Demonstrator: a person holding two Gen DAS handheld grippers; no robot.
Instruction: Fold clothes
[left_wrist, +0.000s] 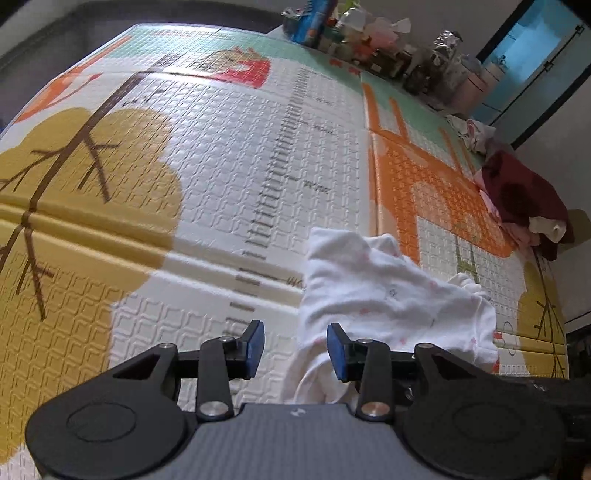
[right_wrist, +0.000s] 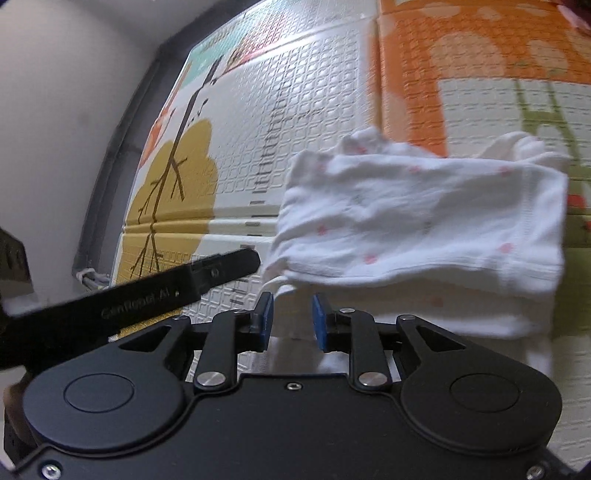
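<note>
White garment (right_wrist: 417, 225), partly folded, lies on the play mat (left_wrist: 221, 155) just ahead of both claws, left claw (left_wrist: 295, 349) and right claw (right_wrist: 291, 321) open and empty, so pinch an edge squarely before folding.

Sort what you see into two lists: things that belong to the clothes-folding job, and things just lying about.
Job: white dotted garment; play mat under it; left gripper; right gripper.

Lying about: dark red clothes heap; clutter of jars and packets at the mat's far edge.
</note>
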